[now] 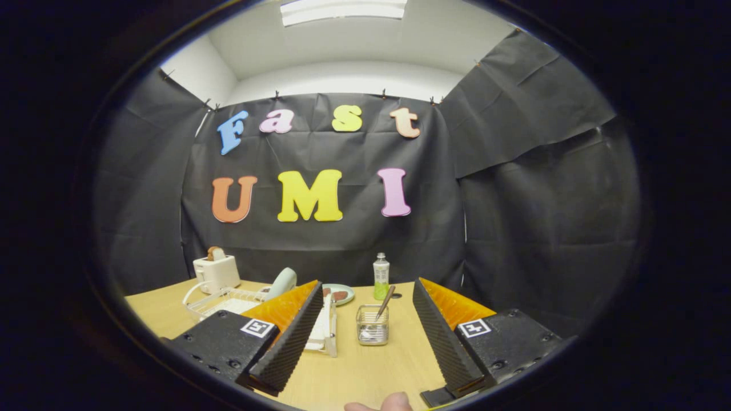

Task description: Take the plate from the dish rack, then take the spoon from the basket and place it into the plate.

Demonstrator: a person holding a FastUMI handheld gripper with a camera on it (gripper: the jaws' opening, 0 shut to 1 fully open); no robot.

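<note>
Claw is wide open, holding nothing, above the desk. Plate stands in the rack behind the left finger; spoon sits in the basket ahead. Going straight in could knock that light basket over.

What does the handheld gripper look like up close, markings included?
Two-finger gripper: long wedge-shaped fingers with ribbed inner faces, standing open. Each sits on a black textured mounting block with screws, carrying a small square black-and-white fiducial tag. No cables visible.
</note>
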